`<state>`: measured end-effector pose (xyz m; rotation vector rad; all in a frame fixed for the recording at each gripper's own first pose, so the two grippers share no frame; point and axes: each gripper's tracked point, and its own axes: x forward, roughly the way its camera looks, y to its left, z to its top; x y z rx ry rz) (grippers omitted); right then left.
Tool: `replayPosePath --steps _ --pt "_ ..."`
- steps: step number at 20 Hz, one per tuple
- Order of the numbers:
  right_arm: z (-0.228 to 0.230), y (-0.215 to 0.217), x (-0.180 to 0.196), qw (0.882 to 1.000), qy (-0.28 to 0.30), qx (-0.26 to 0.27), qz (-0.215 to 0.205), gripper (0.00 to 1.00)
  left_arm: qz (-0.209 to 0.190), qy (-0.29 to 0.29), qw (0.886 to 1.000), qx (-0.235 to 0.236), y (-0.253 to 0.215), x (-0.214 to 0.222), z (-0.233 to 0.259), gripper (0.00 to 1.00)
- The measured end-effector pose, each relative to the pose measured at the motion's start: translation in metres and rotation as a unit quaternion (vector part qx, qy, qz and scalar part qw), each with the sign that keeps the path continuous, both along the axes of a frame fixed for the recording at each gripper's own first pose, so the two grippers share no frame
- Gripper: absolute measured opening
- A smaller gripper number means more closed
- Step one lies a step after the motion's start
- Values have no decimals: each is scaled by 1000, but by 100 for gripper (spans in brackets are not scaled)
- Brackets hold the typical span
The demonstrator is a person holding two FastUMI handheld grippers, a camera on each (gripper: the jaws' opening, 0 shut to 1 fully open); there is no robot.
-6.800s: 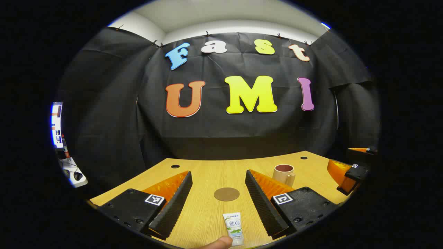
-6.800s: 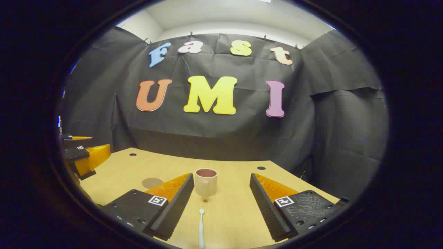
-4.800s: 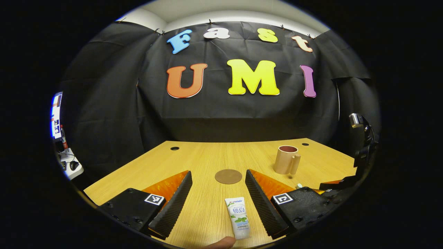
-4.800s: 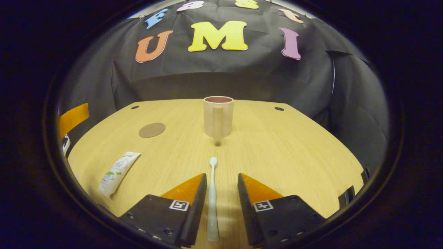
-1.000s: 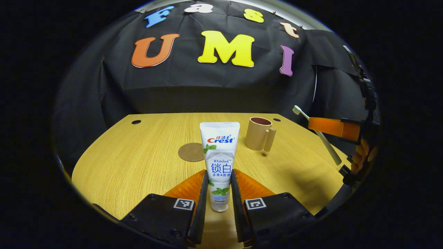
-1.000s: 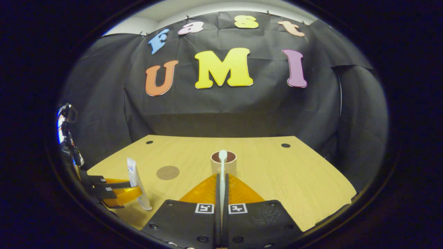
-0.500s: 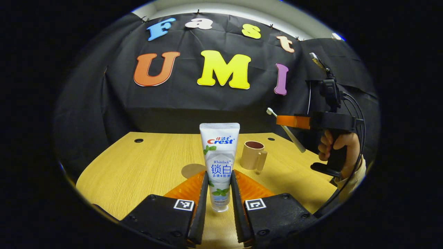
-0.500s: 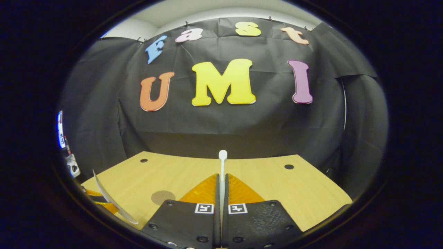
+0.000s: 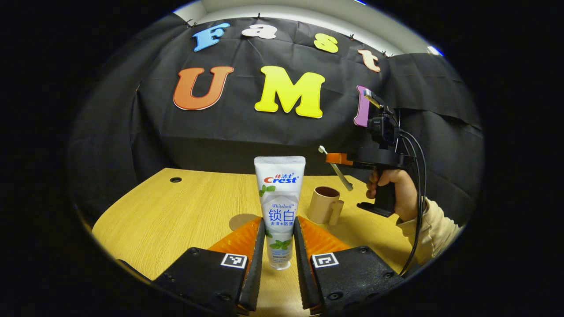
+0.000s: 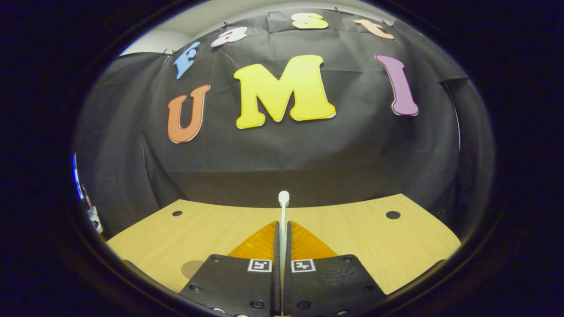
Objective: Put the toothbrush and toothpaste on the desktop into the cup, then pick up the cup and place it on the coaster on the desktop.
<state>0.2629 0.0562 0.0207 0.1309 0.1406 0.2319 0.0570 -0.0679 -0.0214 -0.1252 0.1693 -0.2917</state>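
In the left gripper view, the left gripper point(image 9: 279, 251) pinches the toothpaste point(image 9: 279, 207) between narrow fingers, tube upright, cap end down, above the desktop point(image 9: 176, 215). Beyond it sit the coaster point(image 9: 241, 220) and, to its right, the cup point(image 9: 324, 204). Farther right, a hand point(image 9: 392, 189) holds the right gripper point(image 9: 338, 159) above the cup, toothbrush point(image 9: 335, 167) slanting, head up-left. In the right gripper view, its fingers clamp the toothbrush point(image 10: 283, 220), which points straight ahead.

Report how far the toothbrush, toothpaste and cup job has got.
Done: both items are picked up. In hand: the left gripper clamps the toothpaste; the right gripper clamps the toothbrush above the table. Left: the cup is empty, off the coaster.
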Motion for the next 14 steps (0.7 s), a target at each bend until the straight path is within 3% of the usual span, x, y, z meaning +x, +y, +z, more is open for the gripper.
replayPosePath --steps 1,2,3,5,14 --pt "-3 2 7 1000 -2 0 3 0 -2 2 1000 1 -3 4 -2 43" --pt "-6 3 13 1000 -1 -1 5 1 -3 5 1000 3 -7 9 -5 39" --pt "-8 3 18 1000 -6 -1 5 1 -4 10 1000 2 -8 13 -8 43" --pt "-9 3 26 1000 -13 -9 6 1 -9 18 1000 1 -15 18 -12 39" --pt "-17 4 22 1000 -2 -1 29 5 -13 44 999 6 -27 25 -27 39"
